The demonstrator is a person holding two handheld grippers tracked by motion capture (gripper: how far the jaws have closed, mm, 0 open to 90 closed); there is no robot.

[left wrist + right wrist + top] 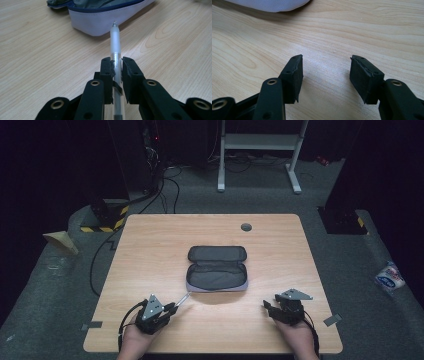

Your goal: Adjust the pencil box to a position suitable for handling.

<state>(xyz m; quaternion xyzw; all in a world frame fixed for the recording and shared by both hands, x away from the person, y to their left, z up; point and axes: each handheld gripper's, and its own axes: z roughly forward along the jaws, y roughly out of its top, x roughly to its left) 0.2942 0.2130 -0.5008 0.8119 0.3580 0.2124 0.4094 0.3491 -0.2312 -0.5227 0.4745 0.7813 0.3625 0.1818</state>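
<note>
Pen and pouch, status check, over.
Left tongs shut on pen, tip aimed at open pouch. Right tongs open, nothing between them, low over table. Path to pouch clear.

Light wooden table (150,250), open grey pencil case (217,268) lying at its middle

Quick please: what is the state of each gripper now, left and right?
Left gripper: closed on a translucent pen, whose tip points at the open pencil case.
Right gripper: open, holding nothing, over the bare table.
</note>
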